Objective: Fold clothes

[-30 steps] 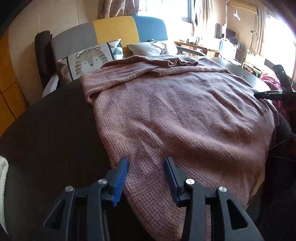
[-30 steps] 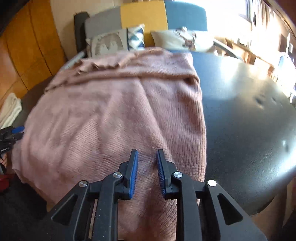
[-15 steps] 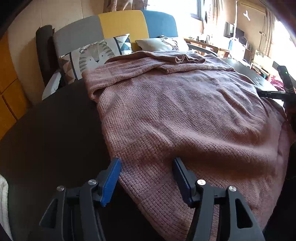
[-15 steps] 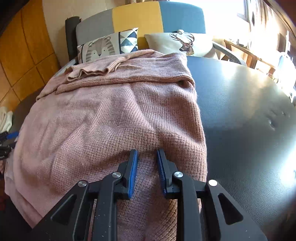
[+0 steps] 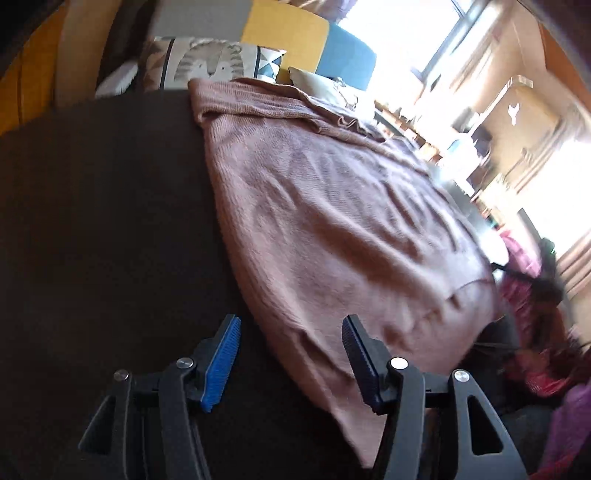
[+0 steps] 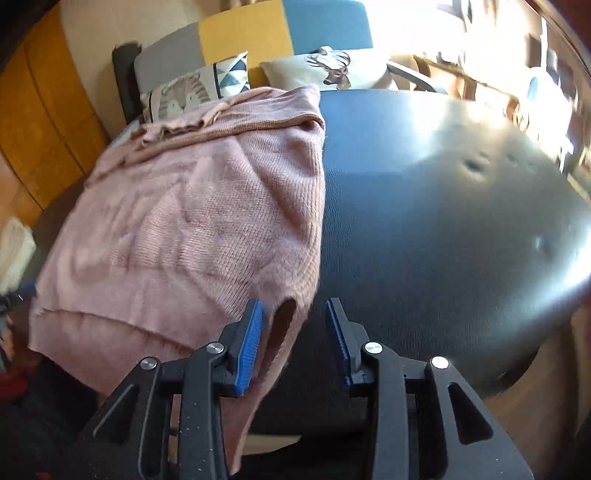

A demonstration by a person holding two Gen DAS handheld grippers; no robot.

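Observation:
A pink knitted sweater [image 5: 332, 221] lies spread over a round black table [image 5: 110, 221], its hem hanging off the near edge. My left gripper [image 5: 290, 325] hovers over the hem's left corner. Its jaws are closing, with the fabric's edge between them, and the pads are clear of it. In the right wrist view, the sweater [image 6: 192, 229] covers the left half of the table [image 6: 443, 221]. My right gripper [image 6: 294, 306] is at the hem's right corner. Its jaws are opening, and a bulge of fabric sits beside the left pad, not pinched.
Behind the table stands a grey, yellow and blue sofa [image 6: 240, 33] with patterned cushions [image 6: 195, 88]. A white cloth [image 6: 14, 251] lies at the far left. Pink and red clutter [image 5: 546, 362] sits low on the right of the left wrist view. Furniture stands by the bright window.
The right jaws have spread apart and that gripper has shifted right to the sweater's right edge. The left gripper has rolled and slid left to the sweater's left edge, with its jaws wider than a second ago.

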